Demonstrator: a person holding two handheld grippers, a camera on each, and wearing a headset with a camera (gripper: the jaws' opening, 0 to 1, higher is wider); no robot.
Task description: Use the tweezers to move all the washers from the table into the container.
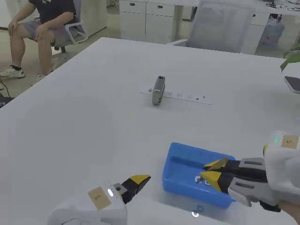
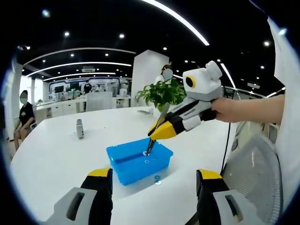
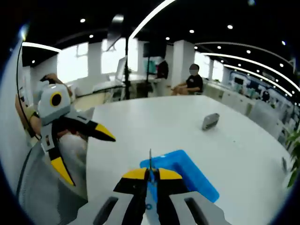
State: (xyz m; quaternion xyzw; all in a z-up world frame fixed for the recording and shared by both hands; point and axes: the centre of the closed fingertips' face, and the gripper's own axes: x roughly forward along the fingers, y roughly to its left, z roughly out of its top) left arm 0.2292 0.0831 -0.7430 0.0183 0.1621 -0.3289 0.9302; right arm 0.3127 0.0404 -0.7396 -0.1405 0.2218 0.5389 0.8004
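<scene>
Right gripper (image 1: pixel 212 171) is clamped on slim metal tweezers (image 2: pixel 149 146), whose tips are lowered into the blue rectangular plastic container (image 1: pixel 187 164). Whether a washer is pinched at the tips cannot be told. Left gripper (image 2: pixel 154 173) is held wide open and empty, near the container. Small flat metal washers (image 2: pixel 146 161) are seen inside it. One loose washer (image 1: pixel 195 214) is noted on the white table (image 1: pixel 93 122), just beside the container's near wall. It is judged light, thin, rigid and slippery on the smooth top. It is best pinched across the rim, one tip through the hole, with a gentle squeeze so it is not flicked away
</scene>
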